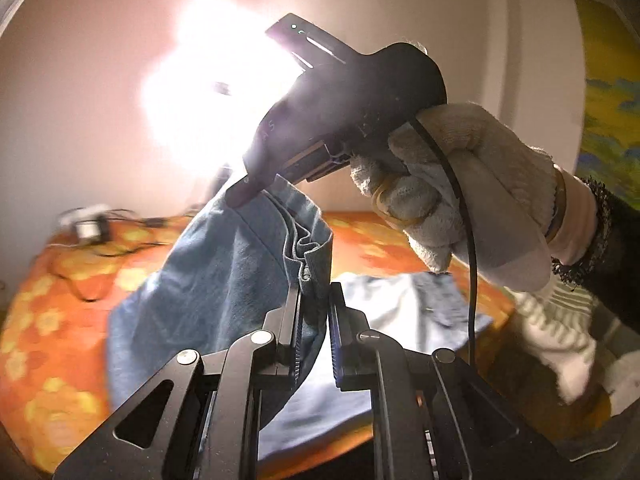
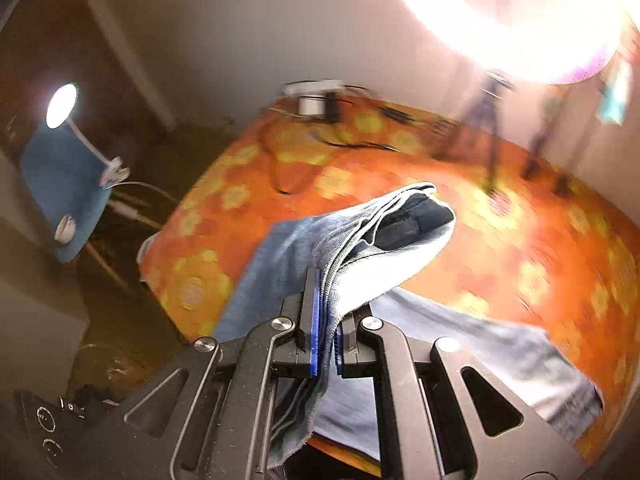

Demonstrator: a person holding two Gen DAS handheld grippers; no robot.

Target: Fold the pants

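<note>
A: Why are the pants [image 1: 224, 264] held up in the air and not lying flat?

B: I think it is to make the fold. The left tongs [image 1: 314, 292] are clenched on a bunched edge of the blue denim, and the right tongs [image 2: 326, 320] are clenched on several layers of the hem or waistband; which of the two, I cannot tell. With two corners pinched, the cloth hangs between them and can be carried over the other half.

A: So where are the pants exactly?

B: Partly lifted, partly resting. The upper part hangs from both tongs, and the lower part lies on the bed [image 2: 500, 240], on the orange cover with yellow flowers. In the left wrist view you see the pale inner side of the cloth spread on the cover under the tongs.

A: And the gloved hand [image 1: 460, 200]?

B: It is the person's right hand, in a light work glove, gripping the handle of the right tool. It stands close above the left tongs, so the two pinched points are near each other. In my judgement this keeps the edge together, so the layers do not slide apart.

A: Is anything in the way?

B: Some cables and a small white box [image 2: 316, 100] lie at the far edge of the bed, well apart from the cloth. A very bright lamp [image 2: 520, 8] shines from above and washes out part of both views.
</note>
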